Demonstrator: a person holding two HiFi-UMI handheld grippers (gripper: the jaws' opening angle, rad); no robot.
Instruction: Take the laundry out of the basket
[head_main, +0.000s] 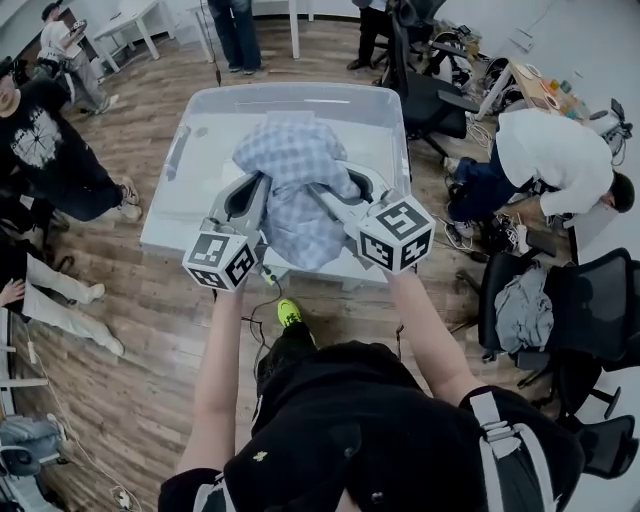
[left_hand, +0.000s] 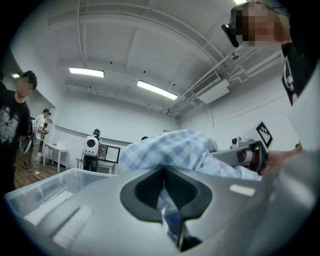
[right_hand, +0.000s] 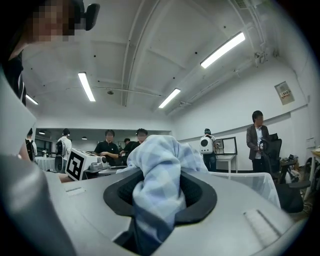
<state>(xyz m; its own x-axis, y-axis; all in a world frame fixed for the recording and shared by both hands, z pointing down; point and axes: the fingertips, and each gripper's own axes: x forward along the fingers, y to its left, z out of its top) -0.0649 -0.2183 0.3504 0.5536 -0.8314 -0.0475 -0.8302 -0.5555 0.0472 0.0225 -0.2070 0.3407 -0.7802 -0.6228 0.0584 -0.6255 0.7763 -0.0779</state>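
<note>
When read from the head view, the checked garment (head_main: 292, 165) hangs bunched between the left gripper (head_main: 262, 183) and the right gripper (head_main: 318, 190), lifted above the clear basket (head_main: 178, 150) — long axis toward the wearer, both hands equally near.

Left gripper view: jaws nipped on a thin fold.

Right gripper view: jaws narrowed round a thick wad.

Surroundings: the basket seemingly sits on a low stand over the plank floor (head_main: 165, 330) — office chairs (head_main: 590, 300) and bystanders around.

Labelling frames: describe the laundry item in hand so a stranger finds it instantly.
Find the big clear plastic bin at the centre of the head view. Over its middle hangs a pale blue checked garment, pinched by the left claw and right claw. Nothing else there is checked.
</note>
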